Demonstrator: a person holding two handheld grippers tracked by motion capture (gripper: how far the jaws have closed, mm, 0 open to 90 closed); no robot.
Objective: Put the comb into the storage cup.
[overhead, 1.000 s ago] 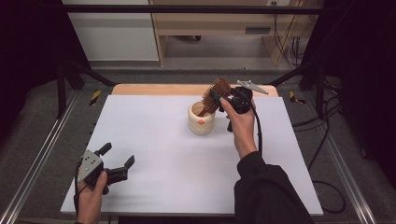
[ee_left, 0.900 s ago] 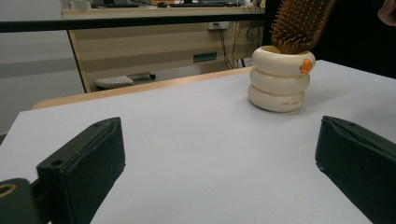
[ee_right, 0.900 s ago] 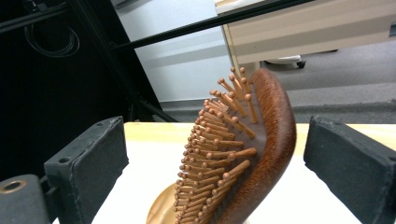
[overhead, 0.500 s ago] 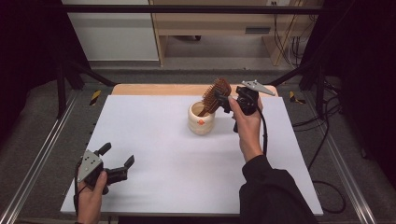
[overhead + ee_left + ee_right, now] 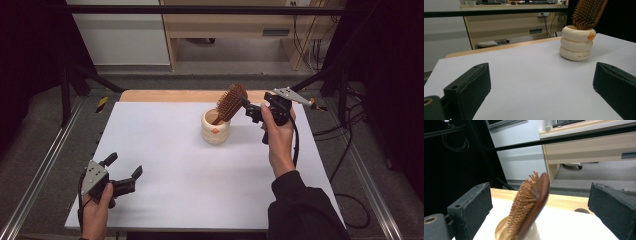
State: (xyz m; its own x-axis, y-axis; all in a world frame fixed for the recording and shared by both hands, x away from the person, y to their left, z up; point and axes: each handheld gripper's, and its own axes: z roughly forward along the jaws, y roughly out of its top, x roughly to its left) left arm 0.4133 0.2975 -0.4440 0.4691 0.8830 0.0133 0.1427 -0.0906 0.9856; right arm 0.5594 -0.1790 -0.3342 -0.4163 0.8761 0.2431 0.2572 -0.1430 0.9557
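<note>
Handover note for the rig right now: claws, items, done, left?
Right claw: open, raised beside the hairbrush head, jaws wide and apart from it in the right gripper view.
Left claw: open, holding nothing, low over the near left of the white table.
Hairbrush: handle down in the cream ringed cup, head leaning out toward the right claw.
Cup: upright, mid-table toward the far edge.
Done: brush stands in the cup, released.
Left: likely just pull the right claw clear; if the brush is meant to come out, it needs a fresh grasp.
</note>
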